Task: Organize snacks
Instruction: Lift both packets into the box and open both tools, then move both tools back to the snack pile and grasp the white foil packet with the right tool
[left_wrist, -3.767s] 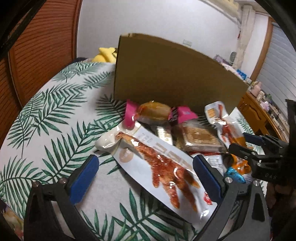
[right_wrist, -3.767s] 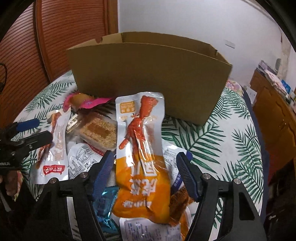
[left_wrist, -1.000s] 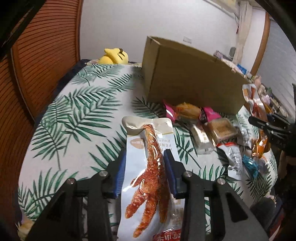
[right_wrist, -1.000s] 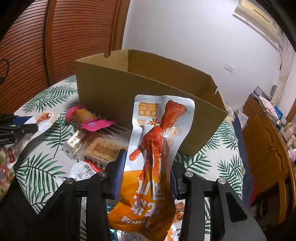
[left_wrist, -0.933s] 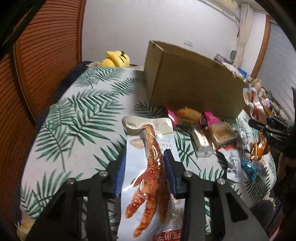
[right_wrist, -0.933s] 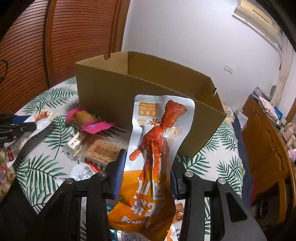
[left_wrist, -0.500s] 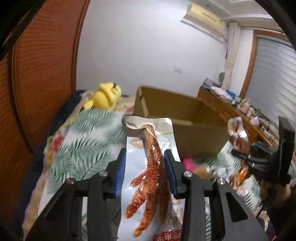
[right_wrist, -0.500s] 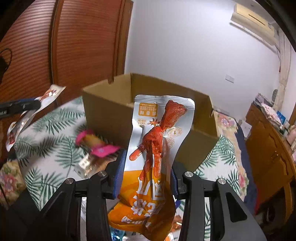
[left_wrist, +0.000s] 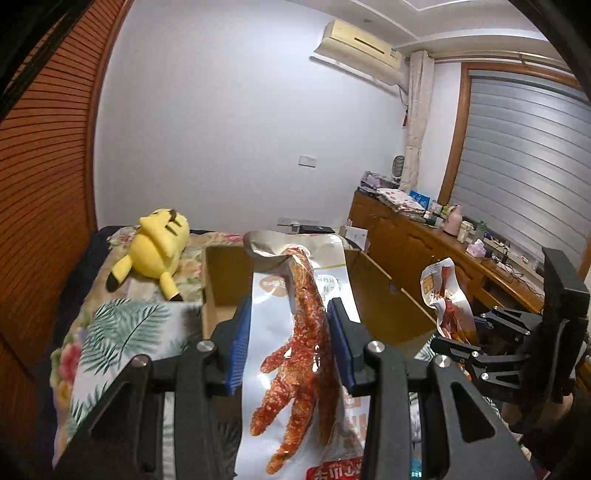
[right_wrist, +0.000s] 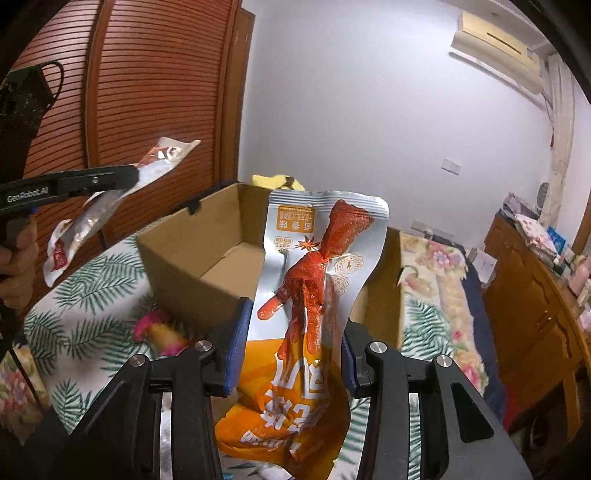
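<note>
The left gripper (left_wrist: 288, 347) and the right gripper (right_wrist: 293, 349) were both raised in the air — each one clamped on a snack packet.

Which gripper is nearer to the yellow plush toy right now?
Left, it seems. The left gripper has the yellow plush toy just ahead to its left, beside the cardboard box. From the right gripper, the toy only peeks over the box's far rim.

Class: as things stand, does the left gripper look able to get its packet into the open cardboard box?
Probably yes. The left gripper, shut on the white chicken-foot packet, is raised near the cardboard box, whose top is open. Nothing visibly blocks it.
</note>
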